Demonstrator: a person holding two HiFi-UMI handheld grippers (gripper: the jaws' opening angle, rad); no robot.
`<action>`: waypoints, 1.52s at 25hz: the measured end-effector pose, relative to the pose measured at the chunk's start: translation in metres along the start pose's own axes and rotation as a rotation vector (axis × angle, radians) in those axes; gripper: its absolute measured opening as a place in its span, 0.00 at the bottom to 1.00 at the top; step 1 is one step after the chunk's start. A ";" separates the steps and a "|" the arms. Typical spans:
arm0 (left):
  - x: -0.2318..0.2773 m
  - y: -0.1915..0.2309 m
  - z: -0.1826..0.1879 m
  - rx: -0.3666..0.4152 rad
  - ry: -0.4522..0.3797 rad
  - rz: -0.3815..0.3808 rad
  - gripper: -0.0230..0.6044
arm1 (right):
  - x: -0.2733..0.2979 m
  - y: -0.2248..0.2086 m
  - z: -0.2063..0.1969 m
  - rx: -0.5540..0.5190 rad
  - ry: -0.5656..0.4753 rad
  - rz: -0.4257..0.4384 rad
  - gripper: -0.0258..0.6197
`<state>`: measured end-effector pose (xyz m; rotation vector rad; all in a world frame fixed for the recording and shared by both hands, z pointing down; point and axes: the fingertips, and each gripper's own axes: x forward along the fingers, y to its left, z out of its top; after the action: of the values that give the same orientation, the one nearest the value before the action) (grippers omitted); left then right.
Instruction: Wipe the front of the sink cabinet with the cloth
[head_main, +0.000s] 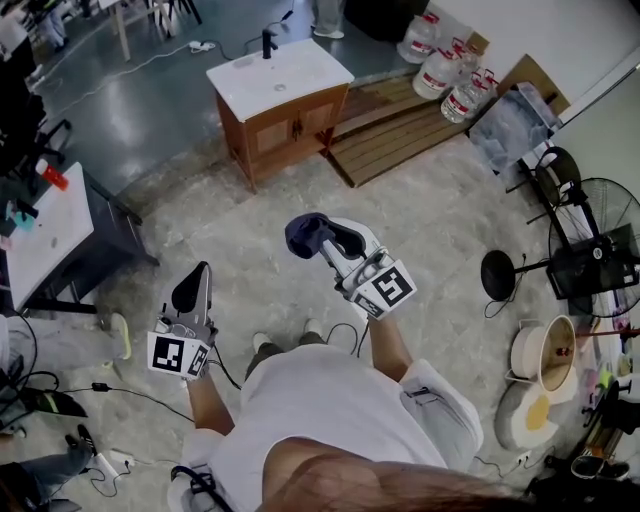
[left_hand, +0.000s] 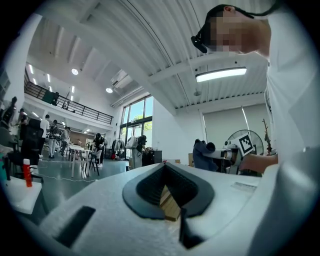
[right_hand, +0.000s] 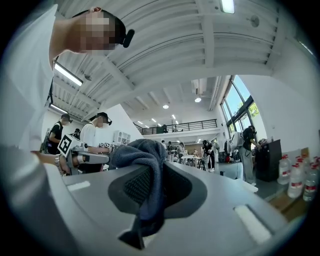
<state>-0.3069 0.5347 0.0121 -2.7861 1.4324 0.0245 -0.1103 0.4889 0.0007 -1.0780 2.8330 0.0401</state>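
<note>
Much floor (head_main: 420, 230) separates sink cabinet (head_main: 280, 125) from right gripper (head_main: 332, 241) clamping cloth (head_main: 305, 234) and left gripper (head_main: 193, 283), closed.

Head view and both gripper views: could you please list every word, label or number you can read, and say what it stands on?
No text can be read in any view.
Water jugs: red labels, too small to read.
Left tool and right tool: square black-and-white marker patterns, no letters.
Cloth in the right tool: no print.
</note>
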 end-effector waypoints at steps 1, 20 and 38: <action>-0.001 0.000 -0.001 -0.001 0.002 0.001 0.04 | -0.001 0.000 -0.001 -0.001 0.003 -0.003 0.13; 0.104 -0.065 -0.016 -0.003 0.018 -0.035 0.04 | -0.090 -0.123 -0.012 0.019 -0.005 -0.132 0.14; 0.281 0.021 -0.070 -0.033 0.090 -0.068 0.04 | 0.002 -0.280 -0.073 0.076 0.052 -0.151 0.14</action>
<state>-0.1599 0.2929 0.0774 -2.8958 1.3663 -0.0791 0.0676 0.2733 0.0776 -1.2900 2.7631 -0.1082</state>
